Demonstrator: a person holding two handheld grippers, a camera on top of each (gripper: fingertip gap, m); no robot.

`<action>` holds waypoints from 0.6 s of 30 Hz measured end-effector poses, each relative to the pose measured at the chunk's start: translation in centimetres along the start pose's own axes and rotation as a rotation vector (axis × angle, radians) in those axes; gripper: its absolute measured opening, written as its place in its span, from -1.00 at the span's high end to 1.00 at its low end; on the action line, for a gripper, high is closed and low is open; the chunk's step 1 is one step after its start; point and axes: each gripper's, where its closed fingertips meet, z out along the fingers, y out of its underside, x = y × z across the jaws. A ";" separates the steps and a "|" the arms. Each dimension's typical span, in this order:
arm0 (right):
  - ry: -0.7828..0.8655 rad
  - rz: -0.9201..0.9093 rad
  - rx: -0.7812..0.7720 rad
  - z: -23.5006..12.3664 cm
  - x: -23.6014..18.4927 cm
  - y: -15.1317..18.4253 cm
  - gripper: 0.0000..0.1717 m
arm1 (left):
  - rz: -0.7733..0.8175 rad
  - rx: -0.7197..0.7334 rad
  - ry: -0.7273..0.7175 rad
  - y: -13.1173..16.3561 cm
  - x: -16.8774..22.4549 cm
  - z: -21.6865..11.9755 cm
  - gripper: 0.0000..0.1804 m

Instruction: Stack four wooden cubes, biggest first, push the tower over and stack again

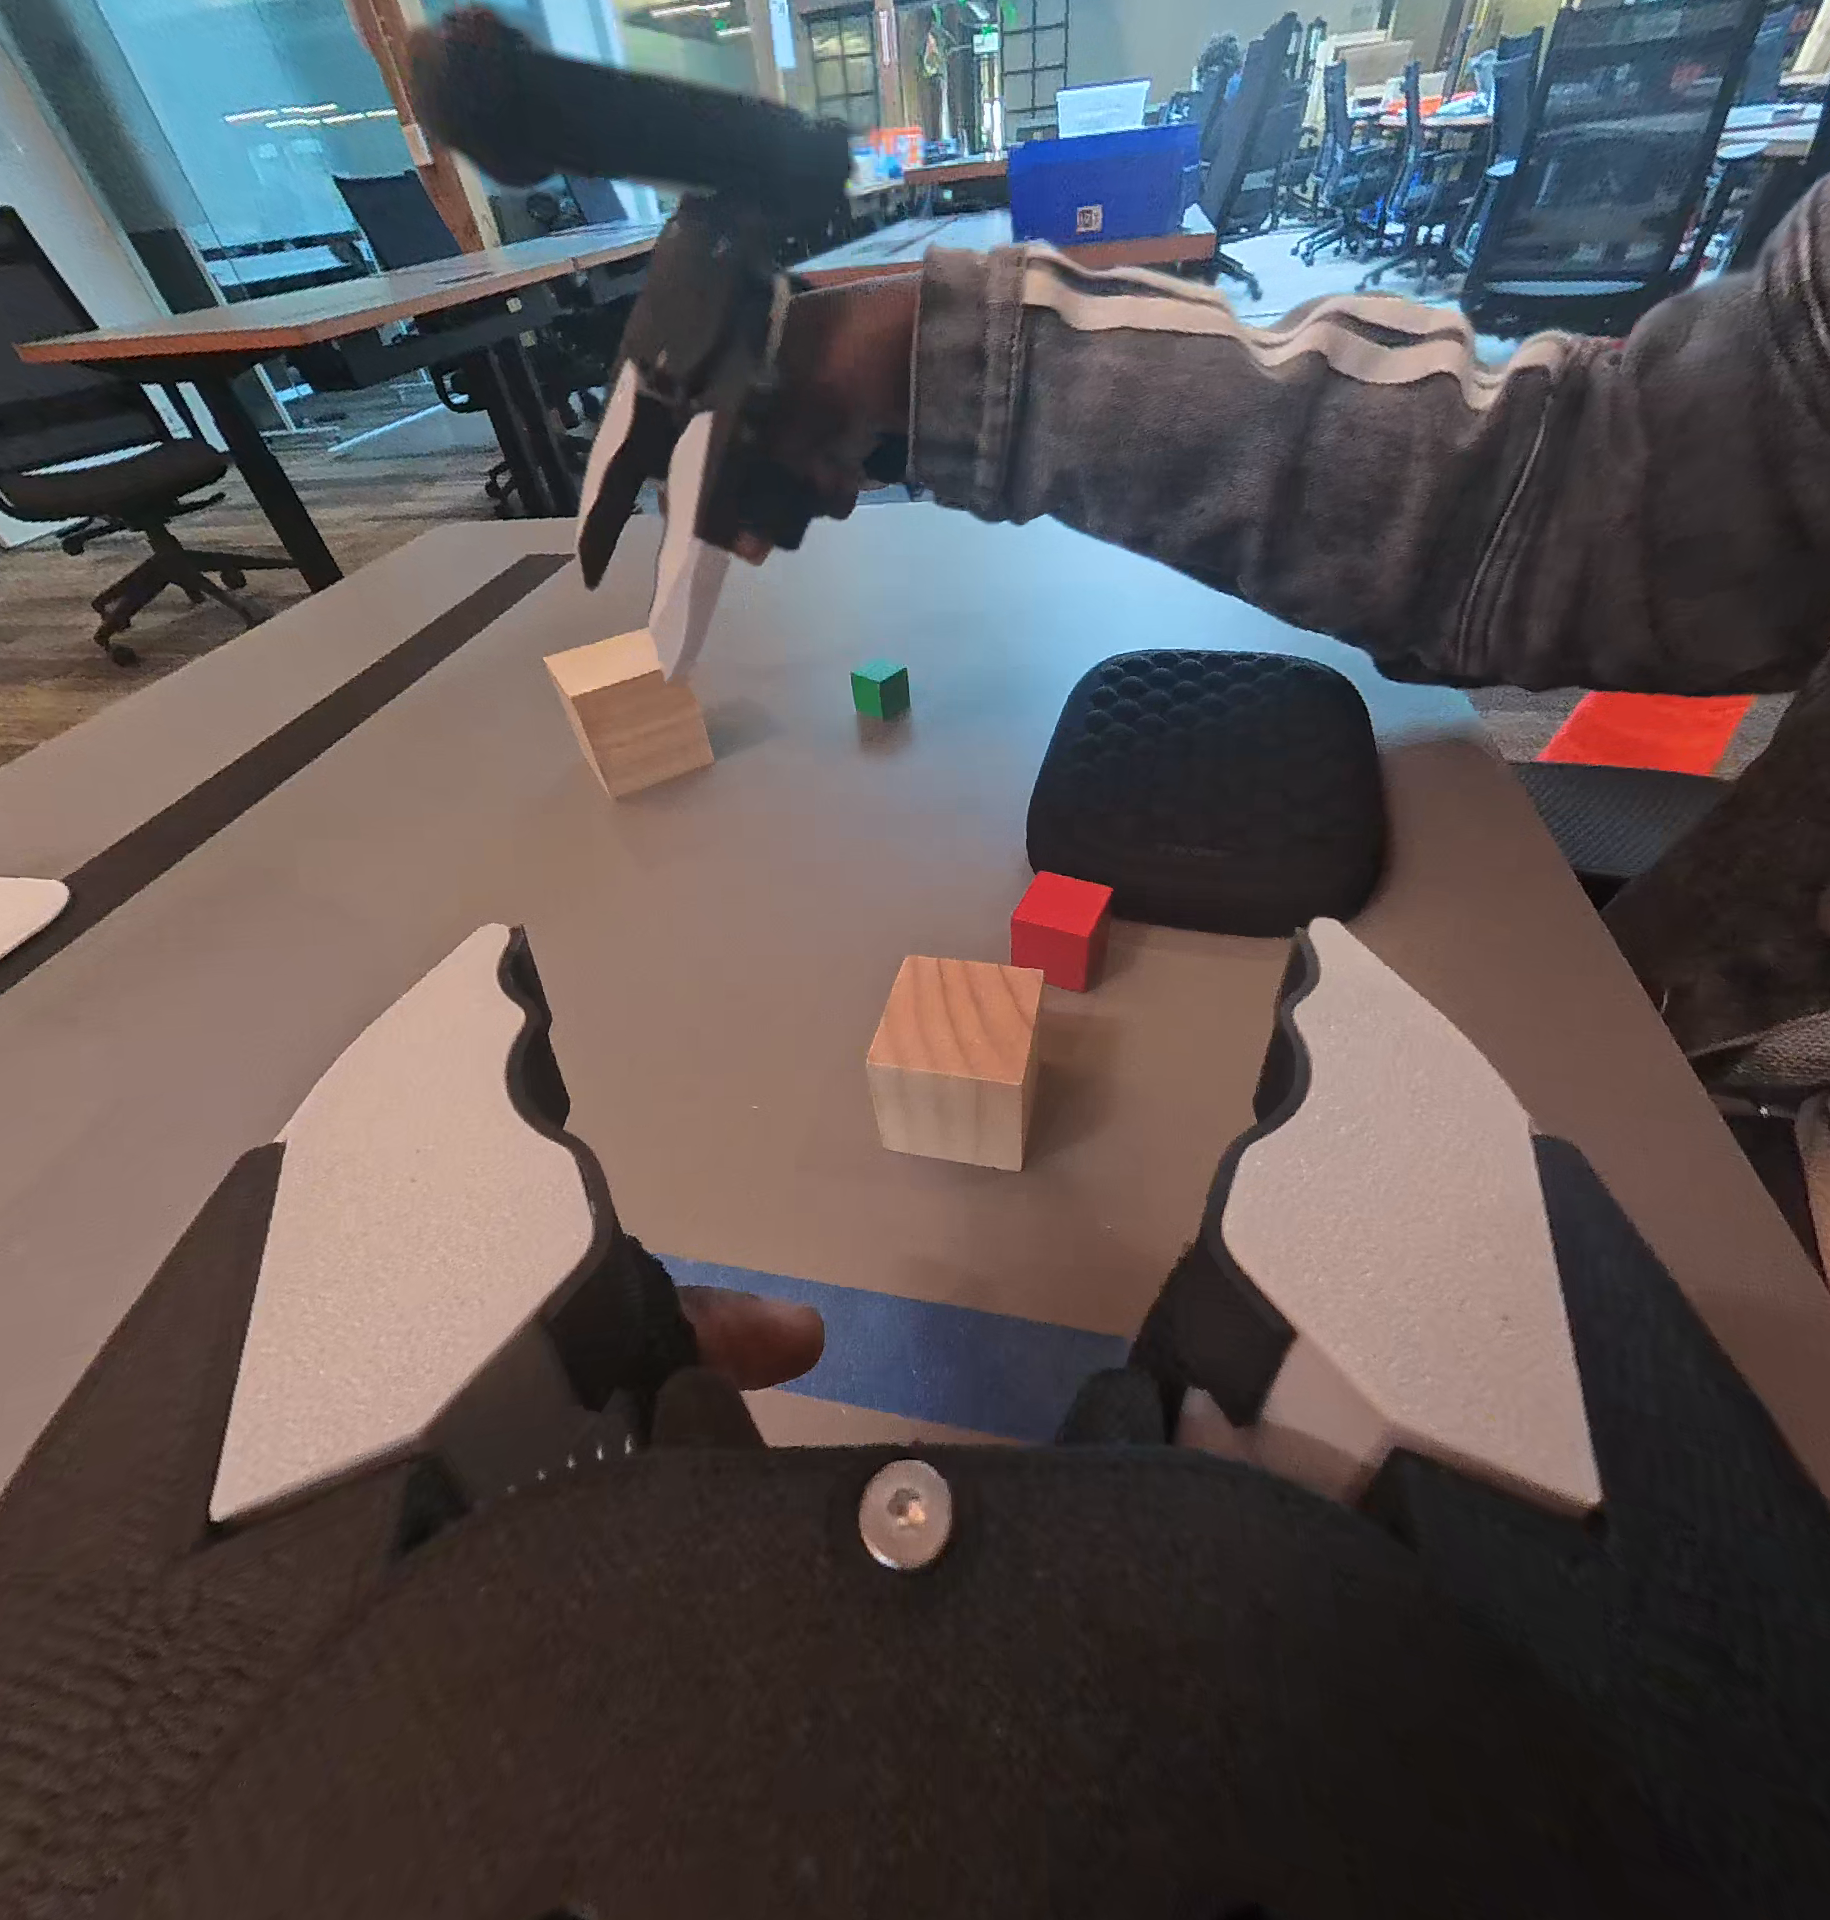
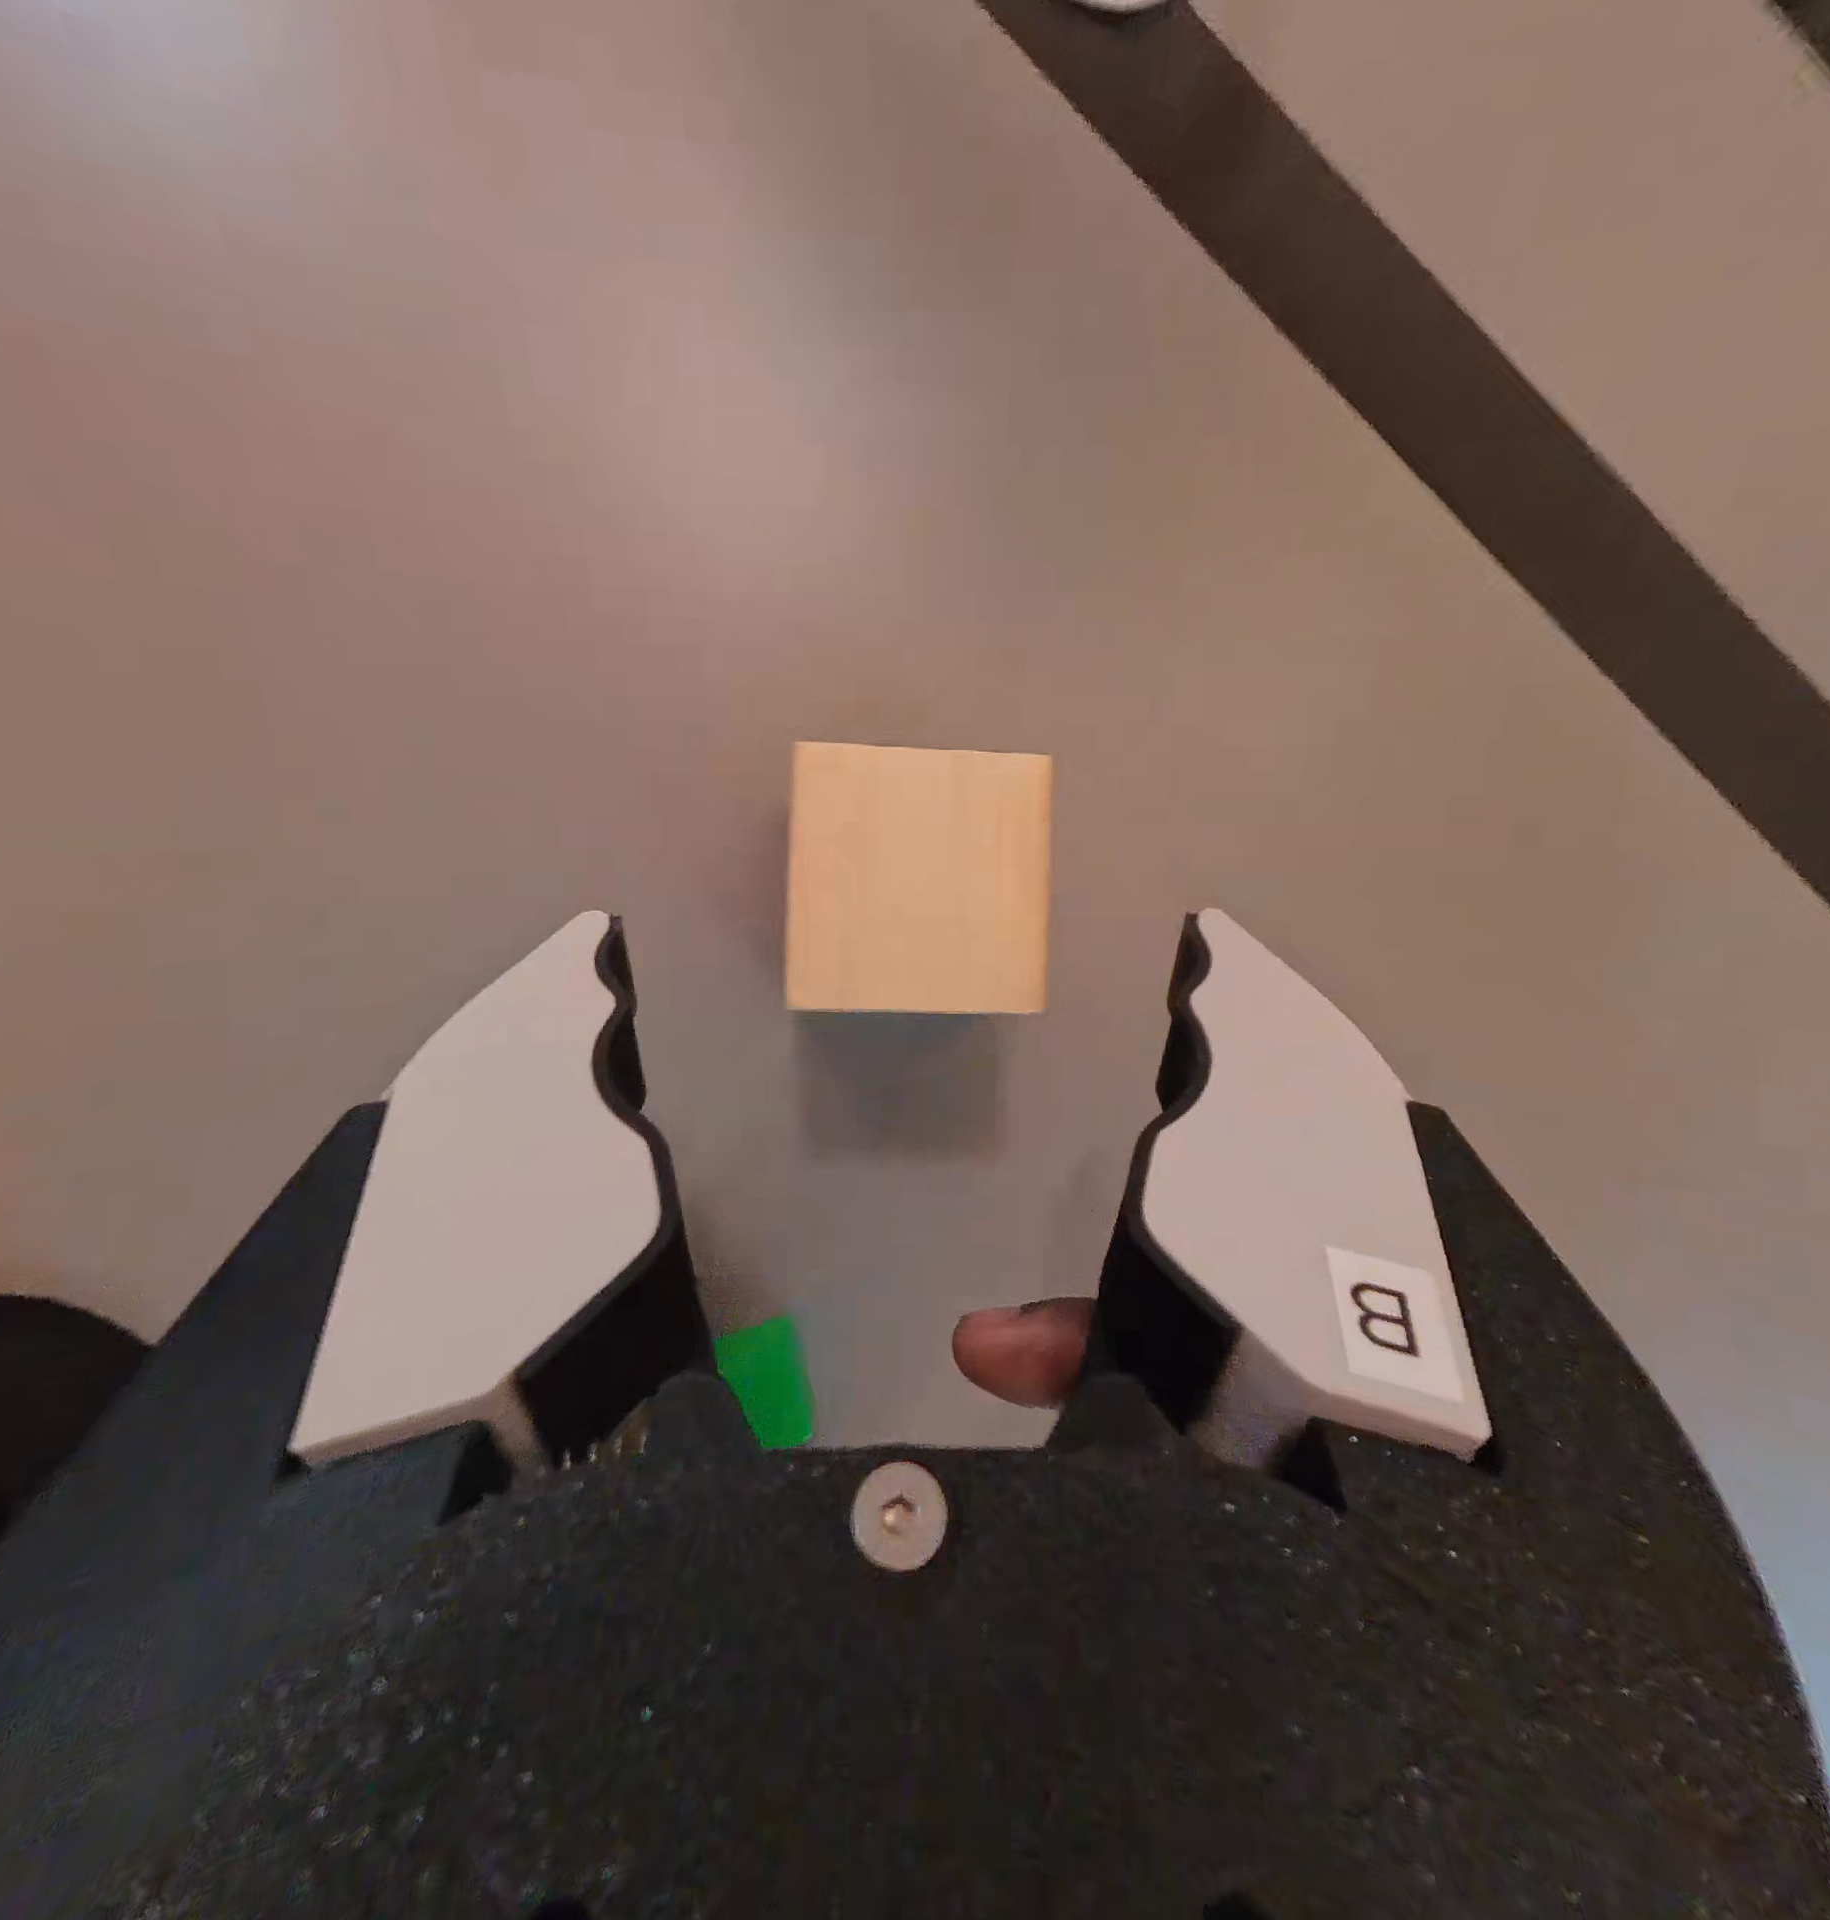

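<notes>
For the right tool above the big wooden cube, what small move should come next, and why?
Probably lower the right tool around the big wooden cube, then close. Its fingers are open and wider than the cube, which lies free on the table, nothing stacked yet.

Table is carrying four cubes, none stacked. Largest cube is sitting far left beneath the right gripper, whose spread fingers are flanking it without pressing. Smallest cube is lying to its right. Padded case is resting farther right; a small cube is sitting just before it, a larger cube just before that, ahead of the wide-open left gripper.
</notes>
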 end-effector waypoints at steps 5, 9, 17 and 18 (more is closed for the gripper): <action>-0.046 -0.039 -0.239 4.0 0.4 1.3 0.07 | -0.003 0.001 0.003 0.0 0.0 0.0 -0.43; -0.171 -0.243 -0.231 4.0 -1.9 0.5 0.27 | -0.008 0.005 0.001 -0.1 -0.1 -0.1 -0.42; -0.438 -0.786 -0.097 -1.2 -12.1 1.6 0.27 | -0.009 0.018 0.000 -0.3 -0.1 -0.2 -0.41; -0.424 -0.813 -0.132 -1.2 -12.2 2.4 0.27 | -0.007 0.016 0.001 -0.3 -0.1 -0.2 -0.41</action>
